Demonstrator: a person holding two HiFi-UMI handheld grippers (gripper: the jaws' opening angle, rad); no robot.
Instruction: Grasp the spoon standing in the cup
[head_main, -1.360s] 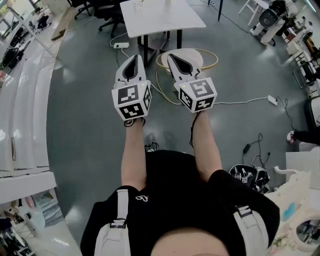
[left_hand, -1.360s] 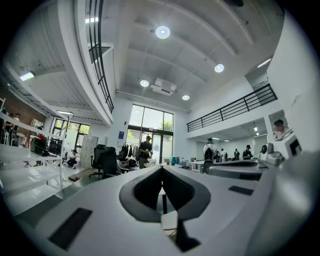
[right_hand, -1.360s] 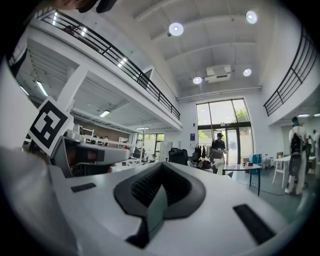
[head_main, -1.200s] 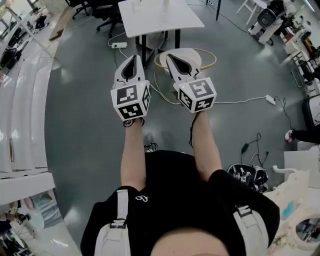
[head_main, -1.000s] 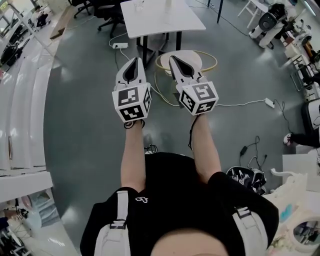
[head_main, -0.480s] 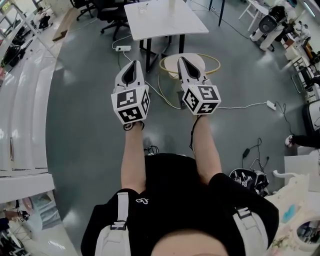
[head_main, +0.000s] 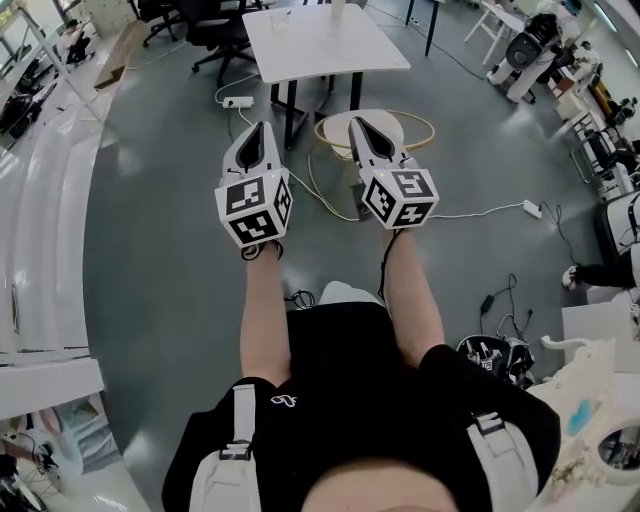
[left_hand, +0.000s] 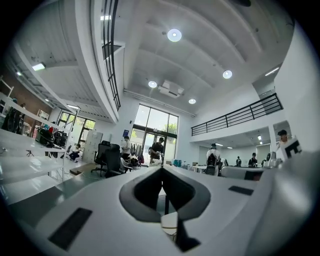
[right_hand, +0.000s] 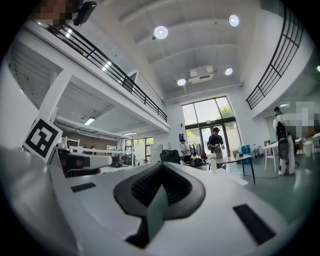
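Left gripper (head_main: 263, 125): jaws together, nothing held. Right gripper (head_main: 353, 121): jaws together, nothing held. Both level above floor (head_main: 150, 250), well short of table (head_main: 330, 50). Cup (right_hand: 214, 161) stands at its far end; spoon too small to discern.

Bright, even, cool-white light throughout. Falls from round ceiling lamps (left_hand: 174, 34) at twelve o'clock in both gripper views, plus tall windows (right_hand: 210, 117) near centre, glowing and slightly blown out. Soft sheen on the grey floor (head_main: 160, 230) in the head view, palest toward ten o'clock; only faint, diffuse shadow beneath the white table (head_main: 330, 45) at twelve. Heavy fisheye bending at every rim, with black vignetted corners in both gripper views. Out of focus at six o'clock: the near shells of the left gripper (left_hand: 162, 169) and right gripper (right_hand: 162, 165); far room sharp.
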